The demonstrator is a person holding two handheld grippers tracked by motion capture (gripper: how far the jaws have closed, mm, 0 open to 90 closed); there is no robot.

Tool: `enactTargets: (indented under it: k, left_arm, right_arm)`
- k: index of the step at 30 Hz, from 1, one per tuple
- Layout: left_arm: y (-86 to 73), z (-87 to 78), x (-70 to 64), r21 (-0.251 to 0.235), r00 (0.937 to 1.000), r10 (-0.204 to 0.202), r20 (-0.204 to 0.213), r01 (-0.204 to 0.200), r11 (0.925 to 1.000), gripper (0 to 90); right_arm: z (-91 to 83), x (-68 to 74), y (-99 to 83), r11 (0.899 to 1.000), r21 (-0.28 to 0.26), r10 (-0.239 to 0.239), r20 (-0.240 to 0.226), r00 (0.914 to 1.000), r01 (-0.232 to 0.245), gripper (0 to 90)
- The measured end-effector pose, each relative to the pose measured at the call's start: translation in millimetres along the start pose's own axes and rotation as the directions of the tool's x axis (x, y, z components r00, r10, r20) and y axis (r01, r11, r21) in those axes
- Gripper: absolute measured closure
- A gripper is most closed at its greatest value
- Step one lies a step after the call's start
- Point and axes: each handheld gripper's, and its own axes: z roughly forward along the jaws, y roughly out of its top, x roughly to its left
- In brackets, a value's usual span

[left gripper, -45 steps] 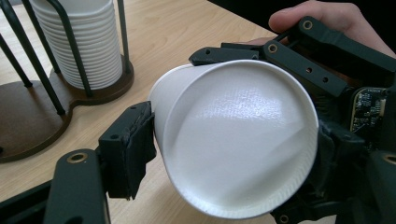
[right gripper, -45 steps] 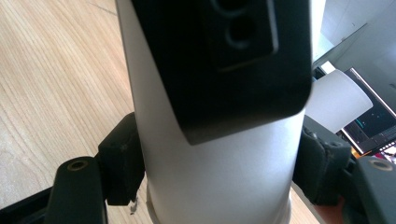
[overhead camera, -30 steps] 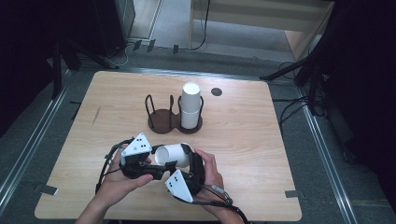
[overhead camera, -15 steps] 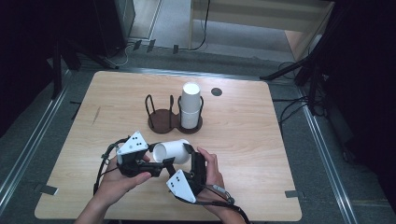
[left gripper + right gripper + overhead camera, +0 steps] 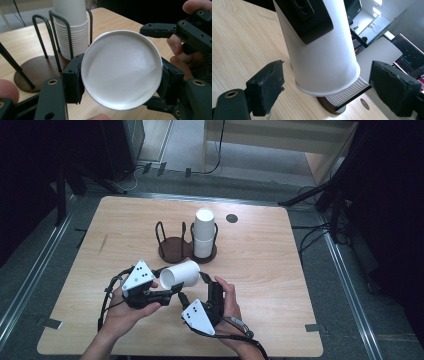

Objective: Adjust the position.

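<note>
A white paper cup (image 5: 181, 273) lies on its side just above the table, near the front. My left gripper (image 5: 167, 287) is shut on it near its closed base, which faces the camera in the left gripper view, cup (image 5: 121, 70) between the two black jaws. My right gripper (image 5: 195, 289) stands open at the cup's rim end. In the right gripper view the cup (image 5: 322, 50) hangs between its wide-apart pads (image 5: 265, 85) without touching them. Behind it a dark two-bay cup holder (image 5: 172, 252) keeps a stack of white cups (image 5: 204, 232) in its right bay.
The holder's left bay (image 5: 37, 70) has only its wire posts around it. A small dark round disc (image 5: 231, 218) is set in the wooden table (image 5: 280, 270) at the back right. Cables and dark stands ring the table on the floor.
The cup, held by the left gripper, has drifted slightly away from the table's front edge towards the holder. The right gripper has stayed open beside it.
</note>
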Motion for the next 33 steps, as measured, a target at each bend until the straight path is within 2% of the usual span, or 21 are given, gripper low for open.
enactTargets:
  k: [6,7,9,14,19,23,29,31,32,33]
  left_arm:
    - [0.1,-2.4,1.3,-0.036,0.9997,0.002,-0.026,-0.003,0.9993,35.3]
    - [-0.7,-2.6,2.1,-0.048,0.9981,0.001,-0.062,-0.004,0.9988,35.4]
    - [-1.0,-2.8,3.1,-0.054,0.9973,0.0,-0.074,-0.004,0.9985,35.4]
    - [-2.7,-3.8,5.8,-0.081,0.9969,0.0,-0.078,-0.006,0.9967,35.4]
    - [-4.9,-3.1,5.9,-0.129,0.9962,0.001,-0.087,-0.012,0.9916,35.3]
    - [-8.0,-2.9,7.8,-0.195,0.9936,0.005,-0.113,-0.027,0.9804,35.3]
    - [-9.3,-2.8,8.7,-0.222,0.9928,0.005,-0.119,-0.031,0.9746,35.3]
    - [-11.5,-2.2,10.9,-0.251,0.99,0.017,-0.14,-0.052,0.9665,35.4]
    - [-11.5,-2.2,10.9,-0.251,0.99,0.017,-0.14,-0.052,0.9665,35.4]
    - [-12.9,-1.7,12.6,-0.27,0.9903,0.01,-0.138,-0.047,0.9616,35.4]
  right_arm:
    - [-1.2,-1.6,0.5,1.0,-0.013,0.02,-0.01,0.9998,-0.02,12.3]
    - [-1.2,-2.4,0.0,1.0,-0.011,0.024,-0.015,0.9996,-0.025,12.3]
    - [-1.1,-2.7,-0.3,1.0,-0.01,0.025,-0.015,0.9996,-0.025,12.2]
    - [-0.8,-4.2,-2.0,0.999,-0.012,0.044,-0.006,0.999,-0.044,12.0]
    - [-0.2,-5.4,-2.8,0.998,-0.003,0.061,-0.002,0.9981,-0.061,11.8]
    - [0.1,-7.4,-3.2,0.997,0.0,0.076,0.004,0.9971,-0.076,11.9]
    - [0.1,-9.3,-3.4,0.995,-0.003,0.095,0.008,0.9954,-0.095,11.2]
    - [-0.4,-10.8,-3.2,0.994,-0.005,0.107,0.011,0.9942,-0.107,11.3]
    - [-0.5,-11.3,-3.1,0.993,-0.004,0.114,0.01,0.9934,-0.114,11.2]
    - [-0.4,-11.8,-3.1,0.993,-0.006,0.119,0.01,0.9928,-0.119,11.3]
